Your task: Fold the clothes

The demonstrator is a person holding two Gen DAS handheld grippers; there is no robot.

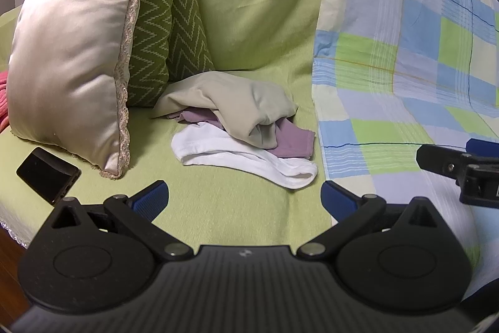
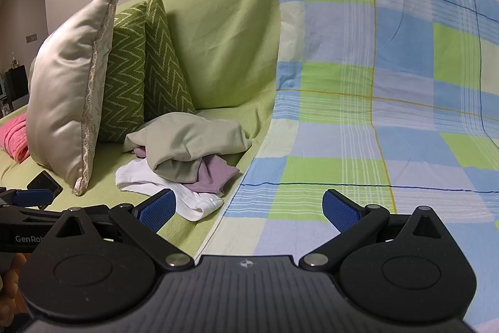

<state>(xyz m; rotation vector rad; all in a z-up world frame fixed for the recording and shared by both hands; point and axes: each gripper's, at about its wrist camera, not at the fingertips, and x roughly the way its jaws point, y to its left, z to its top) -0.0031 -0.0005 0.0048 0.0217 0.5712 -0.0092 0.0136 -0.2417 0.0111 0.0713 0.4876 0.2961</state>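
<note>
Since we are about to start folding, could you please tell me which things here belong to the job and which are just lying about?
For the job:
- crumpled beige garment
- crumpled mauve garment
- white ribbed garment

Just lying about:
- shiny cream satin cushion
- green zigzag cushions
- black phone
- pink knitted cloth
- blue-green checked sheet

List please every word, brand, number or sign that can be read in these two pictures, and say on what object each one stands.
"GenRob": white letters on the black body of the left gripper, at the left edge of the right wrist view; the word is cut off by the right gripper.
A small round emblem, no letters, on each gripper's own body.
White marks on the right gripper in the left wrist view: cut off, unreadable.
</note>
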